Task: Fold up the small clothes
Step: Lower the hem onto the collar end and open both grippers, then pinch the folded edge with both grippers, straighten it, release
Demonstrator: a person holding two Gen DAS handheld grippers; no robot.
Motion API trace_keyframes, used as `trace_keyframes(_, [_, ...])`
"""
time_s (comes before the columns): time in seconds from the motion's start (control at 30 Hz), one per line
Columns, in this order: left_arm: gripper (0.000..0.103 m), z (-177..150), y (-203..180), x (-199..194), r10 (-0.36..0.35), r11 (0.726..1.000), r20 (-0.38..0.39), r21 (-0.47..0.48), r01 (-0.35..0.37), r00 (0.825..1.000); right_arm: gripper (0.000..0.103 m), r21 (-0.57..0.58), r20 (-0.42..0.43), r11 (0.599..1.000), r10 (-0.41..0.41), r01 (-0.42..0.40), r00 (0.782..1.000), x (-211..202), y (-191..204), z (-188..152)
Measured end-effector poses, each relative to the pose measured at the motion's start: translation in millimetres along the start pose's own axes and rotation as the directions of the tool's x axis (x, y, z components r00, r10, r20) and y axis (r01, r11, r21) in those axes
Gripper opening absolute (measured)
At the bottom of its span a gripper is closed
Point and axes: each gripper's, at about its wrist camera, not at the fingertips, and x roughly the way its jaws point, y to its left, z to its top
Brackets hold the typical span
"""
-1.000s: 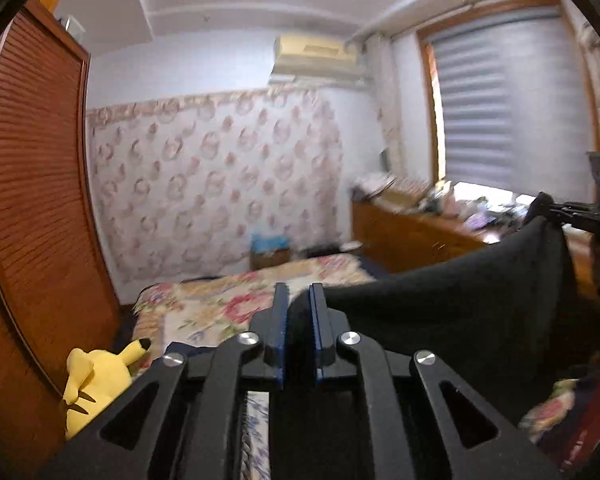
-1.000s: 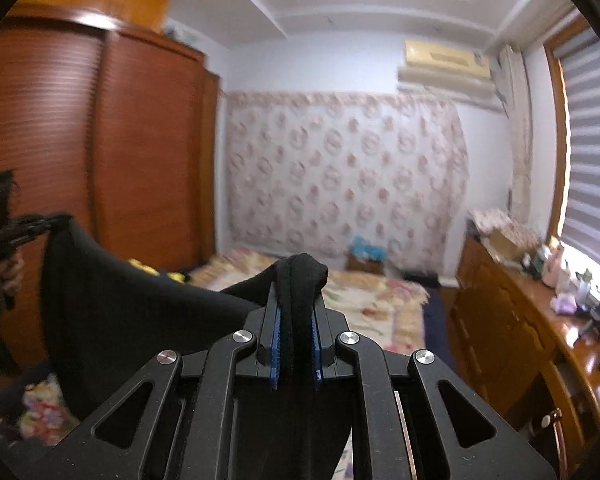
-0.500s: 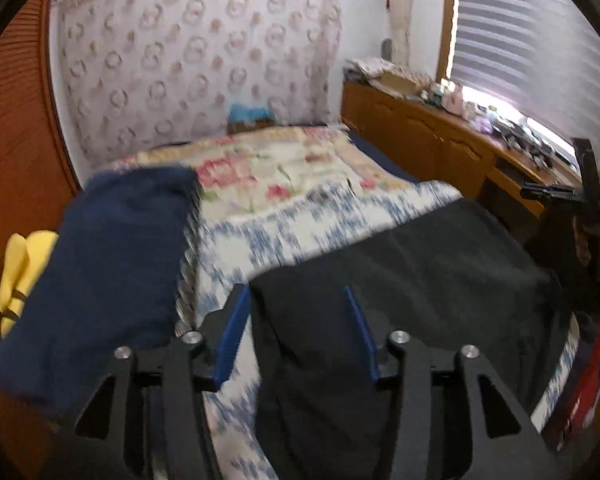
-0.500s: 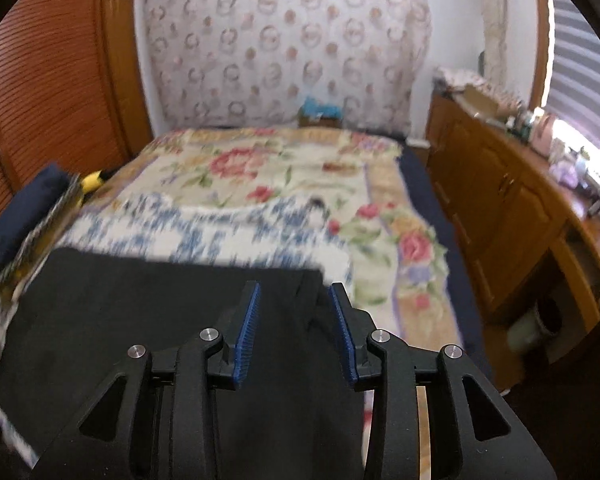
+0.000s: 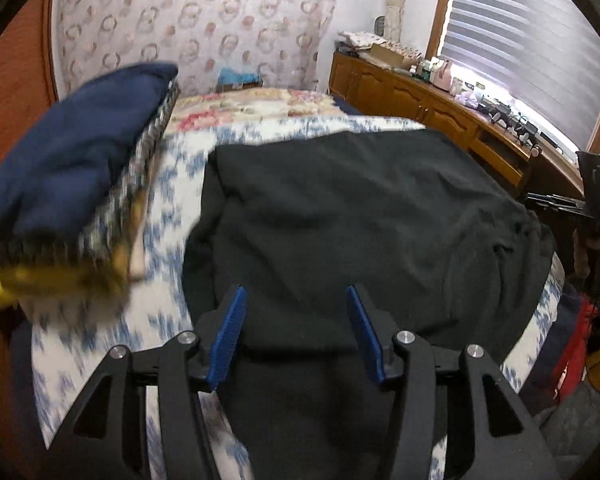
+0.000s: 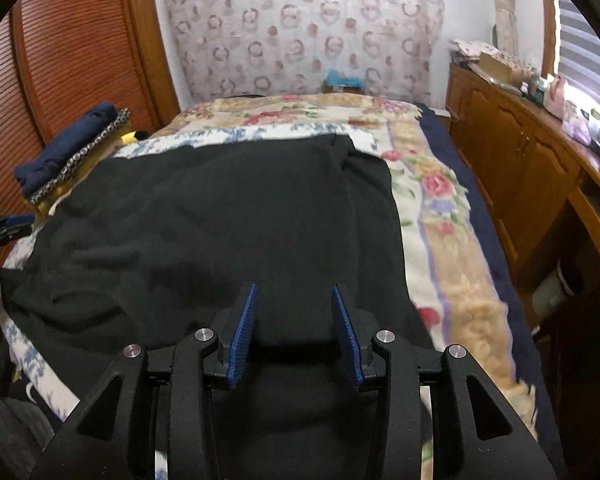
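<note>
On the bed [image 6: 452, 248], black garment [image 6: 240, 216] flat beneath both spread-jawed, empty grippers [image 5: 296, 300] [image 6: 294, 298].

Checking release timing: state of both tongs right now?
Left tongs: open, holding nothing, over the black garment.
Right tongs: open, holding nothing, over the same garment.

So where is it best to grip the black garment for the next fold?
Probably the two near corners of the black garment, which lies flat on the bed. Both the left gripper and right gripper hover open over its near hem; come in low from there.
</note>
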Motion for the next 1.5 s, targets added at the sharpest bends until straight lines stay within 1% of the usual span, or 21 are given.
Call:
trace_keyframes(0.13, [0.052,-18.8,4.3,-5.7,0.036,0.999,-0.009,-0.035,-0.037,0.999,0.04,0.019,-0.003,1.0,0.002,-0.002,1.0,-9.1,-2.5,-23.1])
trace_keyframes(0.3, [0.052,-44.0,9.3,-19.7,0.048,0.996,-0.012,-0.078,-0.049,0.999,0.04,0.074,0.013,0.997,0.011,-0.012,1.0,-15.9,-9.9,-30.6])
trace_keyframes(0.53, [0.052,-72.6,11.2,-40.9,0.052,0.992,-0.013,-0.113,-0.053,0.999,0.044,0.107,0.042,0.994,-0.037,0.032,0.998,-39.2,-23.4,-46.0])
trace_keyframes(0.73, [0.052,-90.0,10.2,-47.7,0.038,0.99,-0.025,-0.133,-0.041,0.999,0.046,0.136,0.027,0.989,-0.065,0.061,0.998,-50.2,-36.4,-59.2])
trace_keyframes(0.93, [0.052,-94.8,7.3,-50.5,0.04,0.99,-0.025,-0.134,-0.043,0.999,0.046,0.143,0.007,0.988,-0.055,0.053,0.998,-48.6,-38.1,-66.1])
trace_keyframes(1.07, [0.052,-99.1,-0.2,-52.1,0.036,0.993,-0.019,-0.114,-0.038,0.999,0.046,0.146,-0.022,0.988,-0.054,0.057,0.998,-44.1,-39.6,-72.8])
trace_keyframes(1.1, [0.051,-100.1,-2.9,-52.3,0.041,0.993,-0.018,-0.108,-0.043,0.999,0.046,0.15,-0.029,0.987,-0.048,0.052,0.998,-43.7,-39.9,-74.6])
trace_keyframes(1.13, [0.047,-101.5,-6.4,-53.0,0.046,0.994,-0.017,-0.099,-0.048,0.999,0.046,0.154,-0.034,0.987,-0.037,0.042,0.999,-43.3,-40.6,-77.0])
trace_keyframes(1.2, [0.028,-102.2,-11.0,-53.1,0.049,0.995,-0.013,-0.086,-0.05,0.999,0.046,0.161,-0.041,0.986,-0.026,0.033,0.999,-42.9,-41.3,-79.6])
trace_keyframes(1.23, [0.022,-101.7,-12.9,-52.7,0.053,0.995,-0.014,-0.082,-0.054,0.999,0.043,0.165,-0.042,0.986,-0.02,0.027,0.999,-42.9,-41.5,-80.6])
trace_keyframes(1.27, [0.011,-100.7,-13.0,-52.9,0.039,0.996,-0.014,-0.086,-0.04,0.999,0.038,0.169,-0.038,0.985,-0.011,0.017,0.999,-43.8,-42.0,-81.9])
trace_keyframes(1.3, [0.006,-99.8,-12.9,-54.4,0.03,0.995,-0.007,-0.095,-0.03,1.0,0.029,0.173,-0.032,0.985,0.001,0.004,0.999,-44.9,-42.1,-82.7])
trace_keyframes(1.33, [0.005,-98.2,-13.3,-57.5,0.027,0.995,0.001,-0.098,-0.027,1.0,0.021,0.17,-0.025,0.985,0.006,-0.002,1.0,-46.9,-41.4,-83.2])
trace_keyframes(1.37, [0.004,-96.4,-14.4,-61.3,0.02,0.995,0.009,-0.096,-0.019,1.0,0.016,0.16,-0.021,0.987,-0.012,0.015,1.0,-48.9,-40.3,-83.1])
trace_keyframes(1.4, [0.004,-94.7,-15.8,-65.7,0.014,0.996,0.018,-0.093,-0.012,1.0,0.005,0.151,-0.015,0.988,-0.019,0.021,1.0,-52.0,-40.1,-82.8])
trace_keyframes(1.43, [0.004,-91.9,-17.3,-74.2,0.012,0.996,0.034,-0.089,-0.009,0.999,0.004,0.153,-0.007,0.988,0.002,-0.001,1.0,-55.3,-40.9,-82.3])
trace_keyframes(1.5, [0.004,-87.3,-17.5,-87.8,0.002,0.996,0.054,-0.088,0.003,0.999,0.004,0.144,0.012,0.99,-0.004,0.002,1.0,-64.2,-39.8,-81.0])
